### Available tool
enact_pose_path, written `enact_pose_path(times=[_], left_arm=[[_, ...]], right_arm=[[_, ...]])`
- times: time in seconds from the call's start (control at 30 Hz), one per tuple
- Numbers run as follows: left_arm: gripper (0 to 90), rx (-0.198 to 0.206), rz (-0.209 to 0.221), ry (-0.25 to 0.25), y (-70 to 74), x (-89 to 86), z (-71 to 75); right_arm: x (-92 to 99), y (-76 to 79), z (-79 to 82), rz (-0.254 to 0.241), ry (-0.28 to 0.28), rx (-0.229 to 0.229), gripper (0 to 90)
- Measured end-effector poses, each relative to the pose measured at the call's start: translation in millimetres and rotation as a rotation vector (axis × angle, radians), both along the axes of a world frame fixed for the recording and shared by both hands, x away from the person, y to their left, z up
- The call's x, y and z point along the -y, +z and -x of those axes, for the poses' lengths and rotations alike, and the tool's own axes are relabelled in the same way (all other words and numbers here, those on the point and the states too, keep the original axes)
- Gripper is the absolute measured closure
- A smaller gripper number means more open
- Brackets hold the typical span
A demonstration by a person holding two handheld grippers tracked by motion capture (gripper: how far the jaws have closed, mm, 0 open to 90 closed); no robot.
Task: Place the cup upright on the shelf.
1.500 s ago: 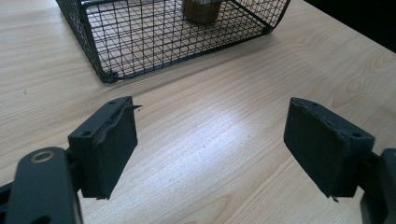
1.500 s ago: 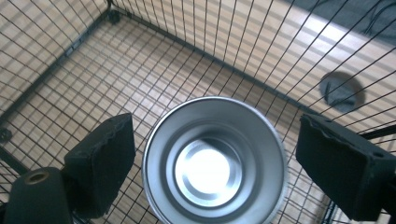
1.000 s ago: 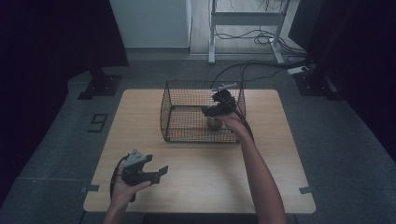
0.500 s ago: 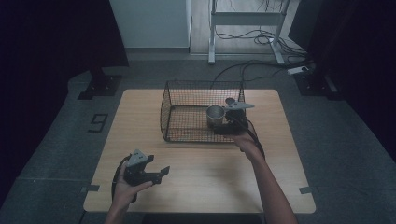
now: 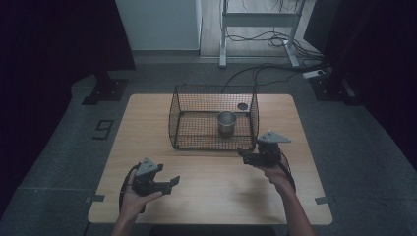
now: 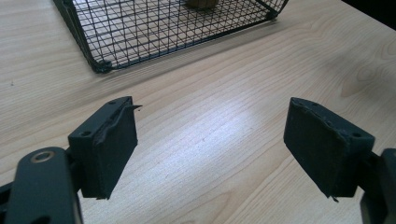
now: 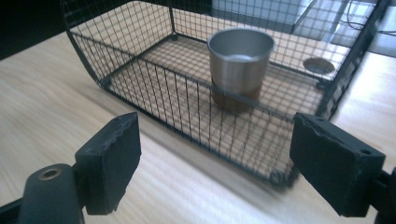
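Observation:
A steel cup [image 5: 226, 123] stands upright inside a black wire basket [image 5: 214, 91] at the middle back of the wooden table [image 5: 206, 196]. My right gripper [image 5: 244, 155] hovers outside the basket's near right corner, pointing left. In the right gripper view the cup [image 7: 240, 60] sits behind the basket mesh [image 7: 140, 60], and the right gripper [image 7: 215, 158] is open. Its jaws have just been closing, with nothing between them. My left gripper [image 5: 169, 184] is held low over the near left of the table. The left gripper [image 6: 224, 140] is open and empty over bare wood.
A small round hole [image 5: 242, 106] lies in the tabletop just behind the basket. Past the table's far edge a metal desk frame [image 5: 255, 19] and cables [image 5: 275, 69] rest on the floor. Dark curtains hang at both sides.
My right gripper has drawn back out of the basket toward the near right and sunk lower. The cup now stands alone in the basket. The left gripper has stayed put.

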State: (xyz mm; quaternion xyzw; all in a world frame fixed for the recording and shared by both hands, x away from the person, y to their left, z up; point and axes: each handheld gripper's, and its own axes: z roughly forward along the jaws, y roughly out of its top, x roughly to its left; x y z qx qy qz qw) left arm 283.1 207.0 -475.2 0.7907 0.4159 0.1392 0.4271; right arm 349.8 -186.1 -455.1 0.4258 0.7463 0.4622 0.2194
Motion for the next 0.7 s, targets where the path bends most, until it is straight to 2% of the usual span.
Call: enact_pose_path(times=[0.07, 0.17, 0.2, 0.33, 0.47, 0.53, 0.63, 0.7], left_arm=[[17.6, -0.002, -0.003, 0.001, -1.0, 0.3, -0.5], [17.6, -0.003, -0.008, -0.001, -1.5, 1.6, -0.5], [17.6, -0.003, -0.008, -0.001, -1.5, 1.6, -0.5], [17.6, -0.007, -0.015, 0.0, -2.7, 2.5, -1.0], [17.6, -0.01, -0.022, 0.004, -4.4, 3.1, -2.0], [17.6, -0.012, -0.023, 0.004, -4.7, 3.2, -2.1], [17.6, -0.013, -0.026, 0.005, -5.8, 3.5, -2.7], [17.6, -0.016, -0.029, 0.005, -6.5, 3.7, -2.9]], right_arm=[[2.9, -3.5, 4.1, -0.001, -0.005, 0.002, 16.5], [14.5, -19.0, 19.0, 0.008, -0.013, -0.017, 16.9], [14.5, -19.0, 19.0, 0.008, -0.013, -0.017, 16.9], [27.5, -41.3, 29.9, 0.005, -0.04, -0.057, 17.2], [33.1, -55.5, 32.3, 0.004, -0.051, -0.084, 17.2], [34.6, -58.3, 31.8, 0.021, -0.056, -0.09, 17.1], [35.8, -60.4, 30.8, 0.018, -0.064, -0.092, 17.0], [34.7, -62.8, 29.7, 0.038, -0.076, -0.095, 15.9]])
